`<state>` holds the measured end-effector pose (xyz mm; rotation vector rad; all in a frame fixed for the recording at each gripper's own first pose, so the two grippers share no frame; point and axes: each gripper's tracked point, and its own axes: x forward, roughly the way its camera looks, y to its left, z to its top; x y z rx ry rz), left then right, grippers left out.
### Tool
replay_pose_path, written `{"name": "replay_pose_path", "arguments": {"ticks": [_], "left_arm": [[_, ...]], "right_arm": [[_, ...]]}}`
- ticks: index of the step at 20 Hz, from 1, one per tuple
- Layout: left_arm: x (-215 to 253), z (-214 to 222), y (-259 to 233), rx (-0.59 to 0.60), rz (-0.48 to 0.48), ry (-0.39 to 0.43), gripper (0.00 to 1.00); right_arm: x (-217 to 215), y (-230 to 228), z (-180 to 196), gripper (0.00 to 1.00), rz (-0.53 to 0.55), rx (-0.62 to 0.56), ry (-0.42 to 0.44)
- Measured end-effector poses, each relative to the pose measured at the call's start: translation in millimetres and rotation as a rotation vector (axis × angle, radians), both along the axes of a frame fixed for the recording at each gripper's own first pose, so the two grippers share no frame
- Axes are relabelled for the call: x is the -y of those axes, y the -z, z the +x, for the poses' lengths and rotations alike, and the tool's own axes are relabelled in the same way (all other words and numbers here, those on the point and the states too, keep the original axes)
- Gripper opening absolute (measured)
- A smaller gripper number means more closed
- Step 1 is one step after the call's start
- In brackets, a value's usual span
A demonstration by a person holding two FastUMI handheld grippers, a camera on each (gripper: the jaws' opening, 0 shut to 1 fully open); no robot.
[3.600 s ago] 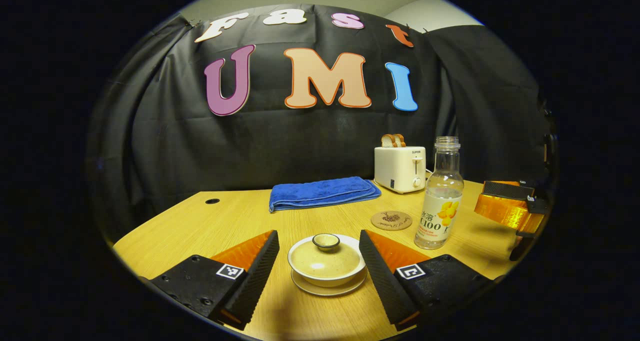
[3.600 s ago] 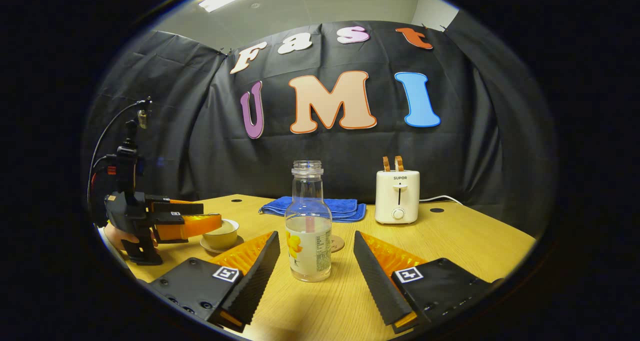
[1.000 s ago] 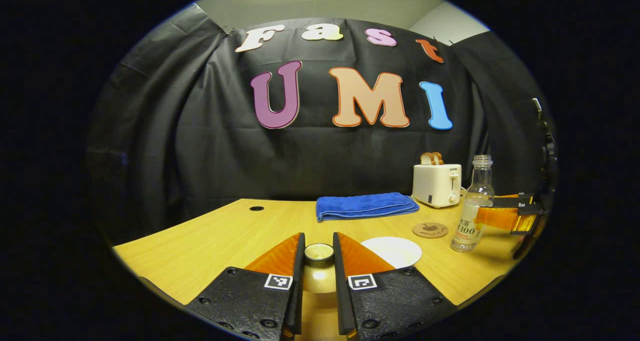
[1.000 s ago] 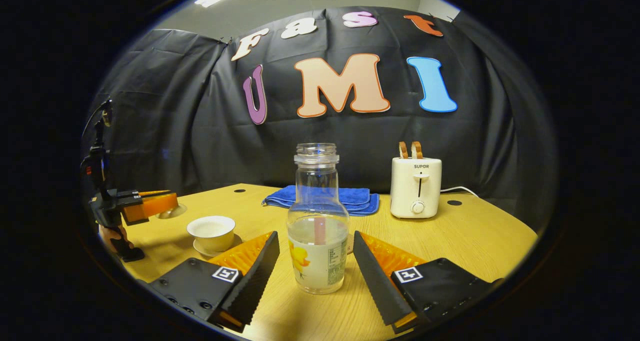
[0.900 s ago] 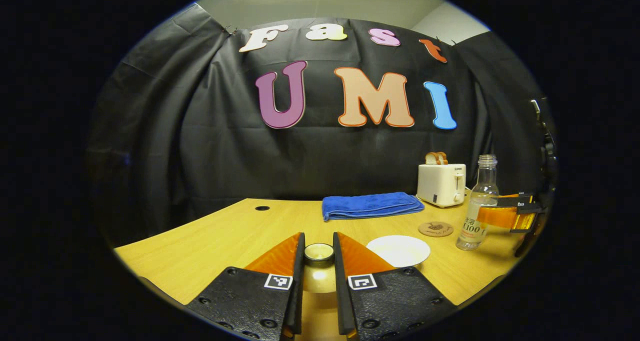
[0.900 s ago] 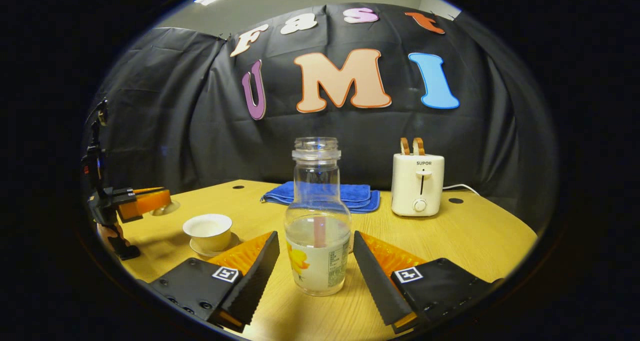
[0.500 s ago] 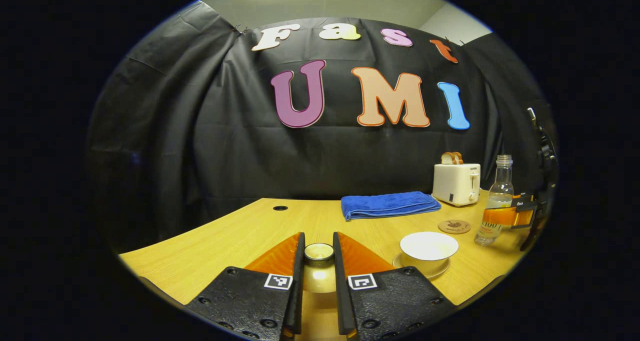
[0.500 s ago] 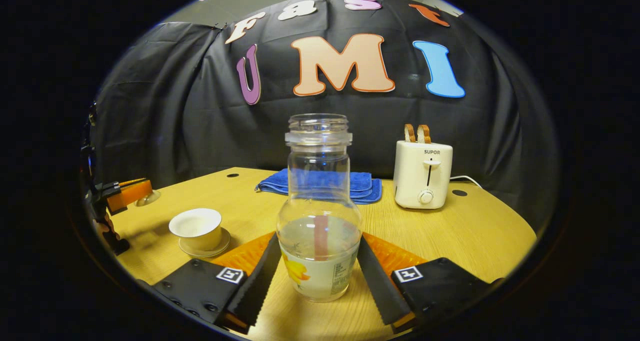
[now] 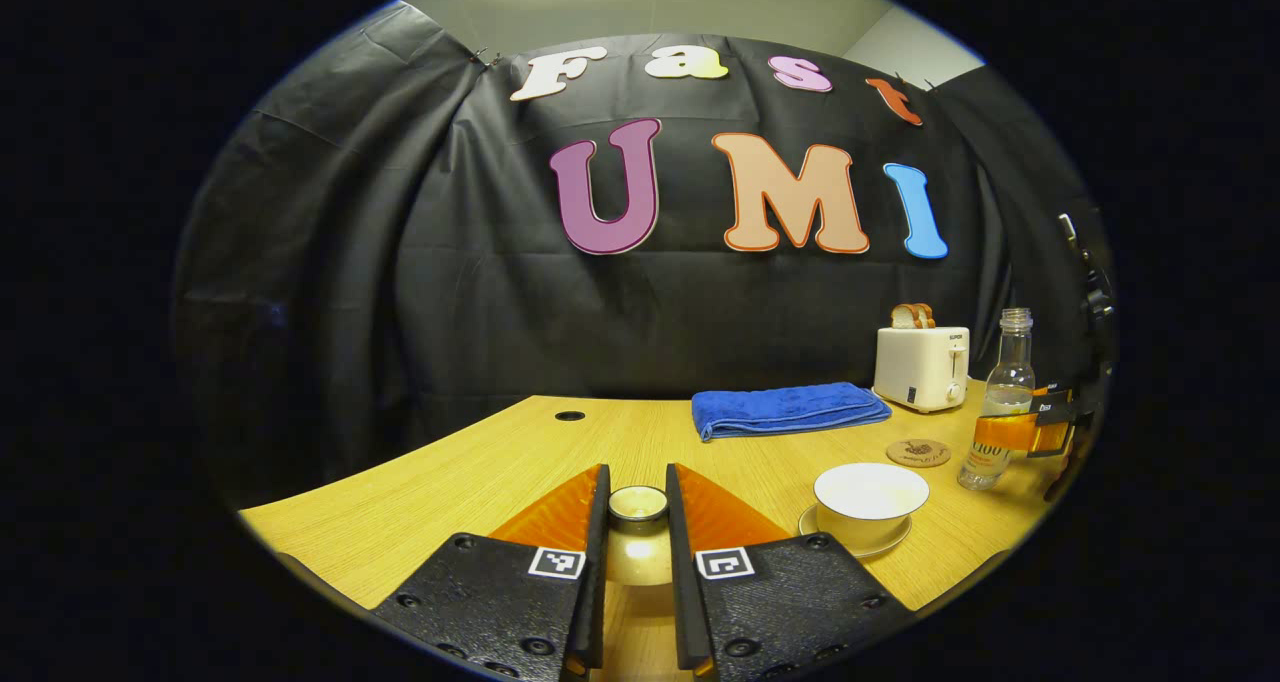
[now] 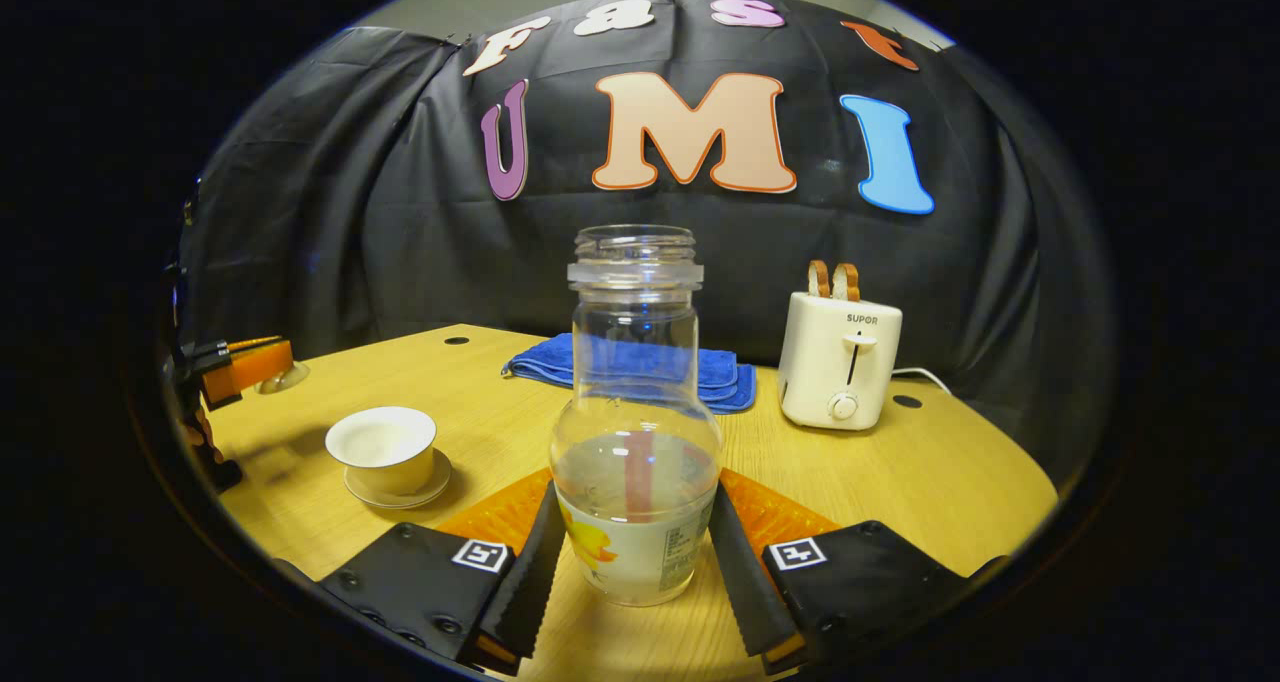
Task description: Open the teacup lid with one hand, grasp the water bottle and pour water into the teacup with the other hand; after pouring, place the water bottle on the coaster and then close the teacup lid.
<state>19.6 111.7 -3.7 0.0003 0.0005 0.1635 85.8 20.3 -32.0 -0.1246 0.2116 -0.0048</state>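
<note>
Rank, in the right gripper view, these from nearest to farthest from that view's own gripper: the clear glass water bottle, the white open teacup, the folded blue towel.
1. Clear glass water bottle: between the right gripper fingers, both pressing its sides.
2. White open teacup: farther off to the left, on its saucer.
3. Folded blue towel: farthest, behind the bottle near the black cloth wall.

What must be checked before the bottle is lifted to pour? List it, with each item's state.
1. Lid off the teacup: ok, cup stands open on its saucer.
2. Left tongs pinch the lid's knob: ok, both fingers press it.
3. Right tongs on the water bottle: ok, both fingers appear pressed on the bottle's lower body.
4. Bottle uncapped, with water inside: ok.
5. Bottle off the table: not ok, it appears to rest there, upright.
6. Coaster free for later: ok.
</note>
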Motion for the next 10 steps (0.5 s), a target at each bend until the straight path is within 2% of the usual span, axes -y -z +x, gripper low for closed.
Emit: {"name": "replay_pose_path", "arguments": {"ticks": [6,10], "left_arm": [[5,1,-1,0.002,0.000,0.021,0.25],[4,1,0,0.001,-0.001,0.023,0.25]], "right_arm": [[4,-10,4,0.78,-0.283,0.030,0.036],[-10,-18,8,0.78,-0.441,0.051,0.014]]}}
